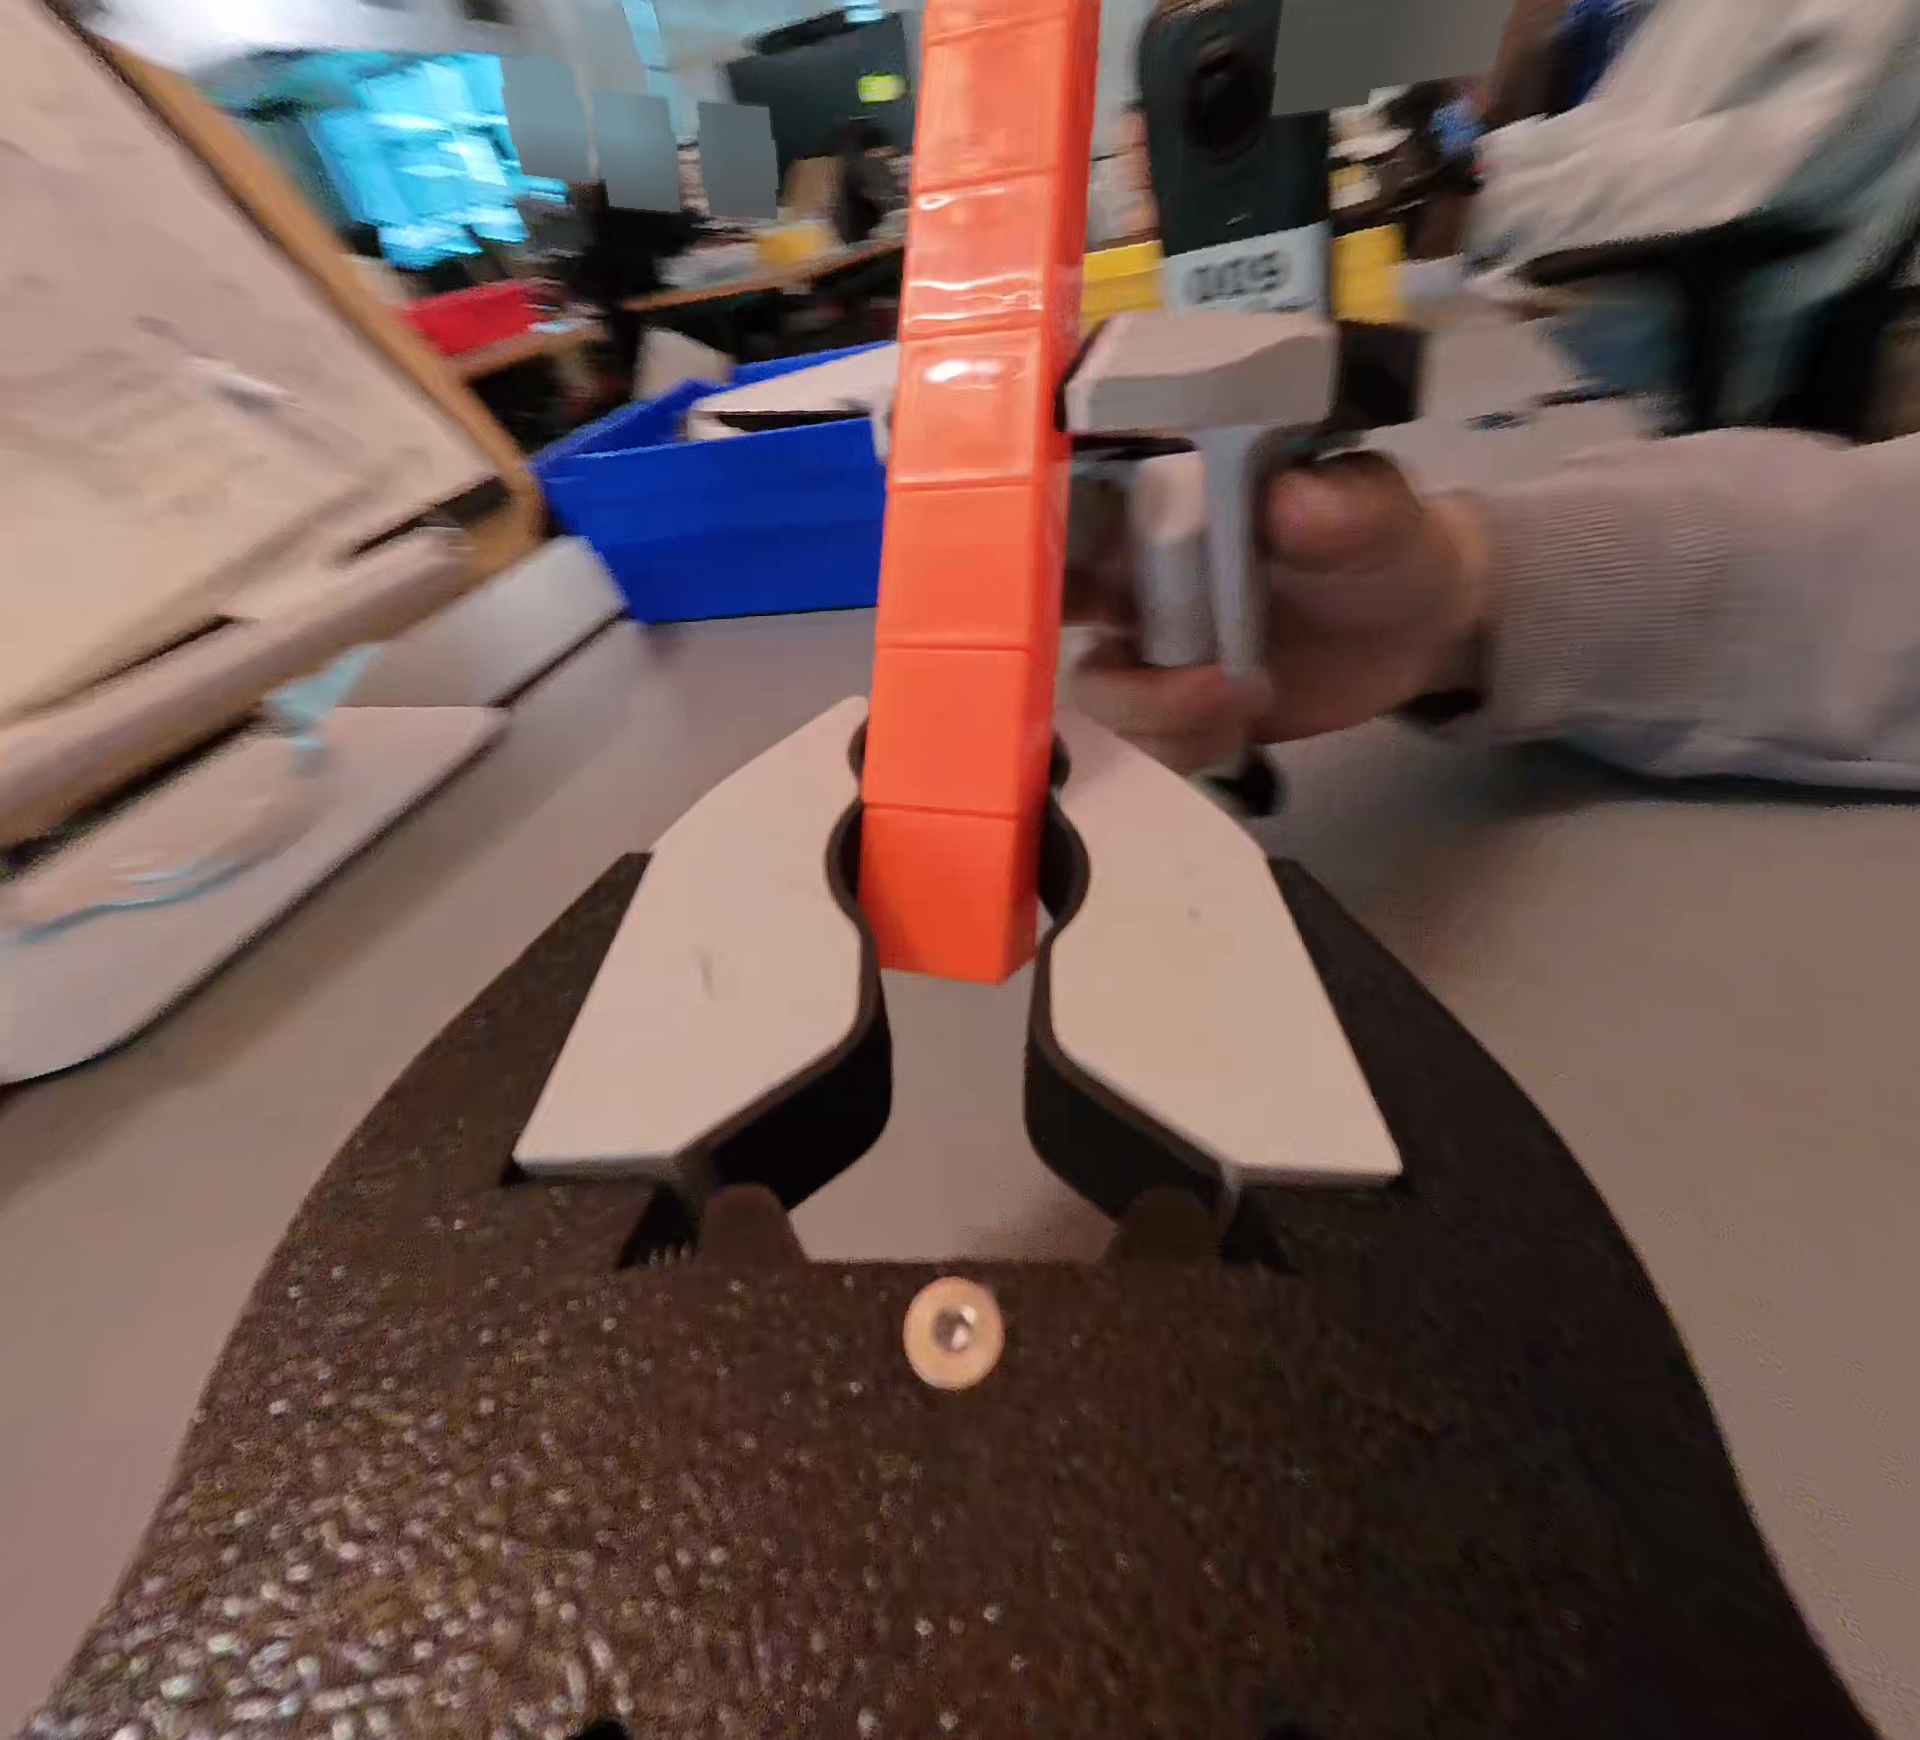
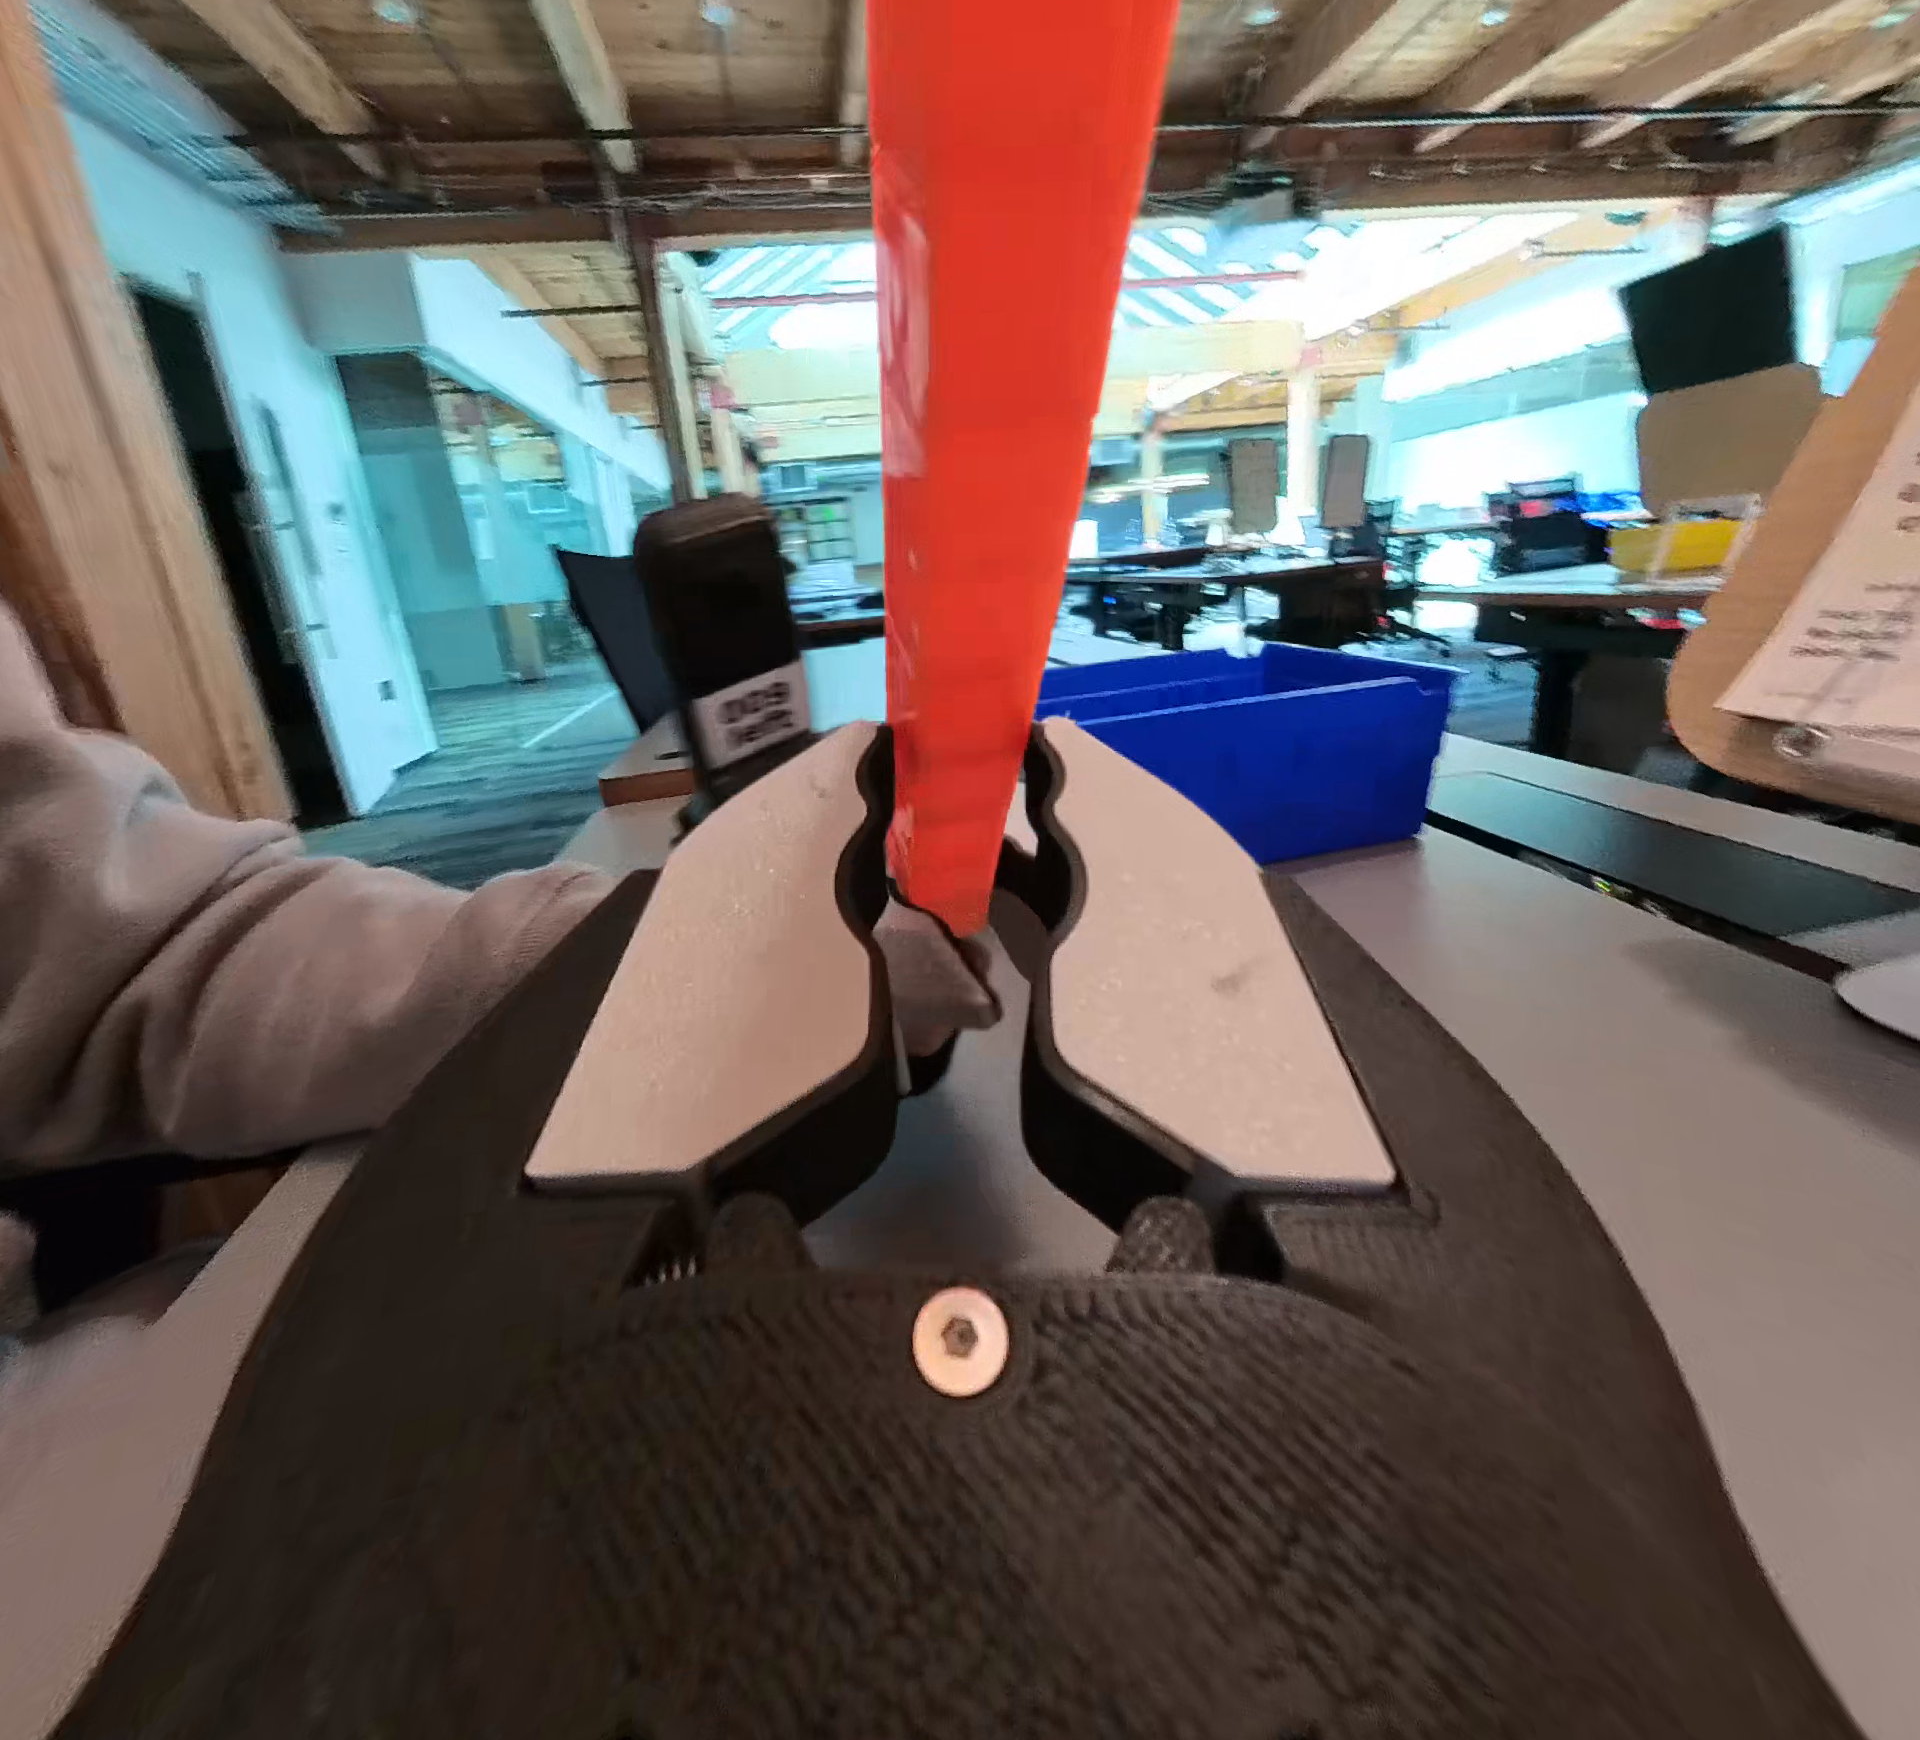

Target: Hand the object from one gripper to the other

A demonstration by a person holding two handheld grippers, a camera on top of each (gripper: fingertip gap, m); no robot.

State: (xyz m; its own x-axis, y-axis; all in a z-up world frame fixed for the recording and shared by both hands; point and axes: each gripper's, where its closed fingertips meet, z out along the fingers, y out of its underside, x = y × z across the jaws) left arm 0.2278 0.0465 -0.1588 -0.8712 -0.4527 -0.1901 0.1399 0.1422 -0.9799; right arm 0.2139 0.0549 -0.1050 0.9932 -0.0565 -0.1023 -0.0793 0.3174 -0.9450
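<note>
An orange bar of joined cubes (image 1: 977, 340) stands nearly upright above the grey table (image 1: 1558, 963). My left gripper (image 1: 961, 755) is shut on its lower end, with the bar's bottom cube between the grey fingers. My right gripper (image 1: 977, 412) reaches in from the right, held by a hand in a light sleeve (image 1: 1351, 589), and its fingers close on the bar's middle. In the right wrist view the bar (image 2: 987, 340) runs up out of the frame from between the right gripper's fingertips (image 2: 961, 745), which touch both its sides. Part of the left gripper (image 2: 935, 973) shows just below.
A blue bin (image 1: 727, 527) stands on the table beyond the bar, also in the right wrist view (image 2: 1299, 755). A tilted wooden board with papers (image 1: 208, 340) stands to the left, at the right edge in the right wrist view (image 2: 1818, 599). Desks and chairs fill the room behind. The grippers' ends are close to 5 centimetres from one another.
</note>
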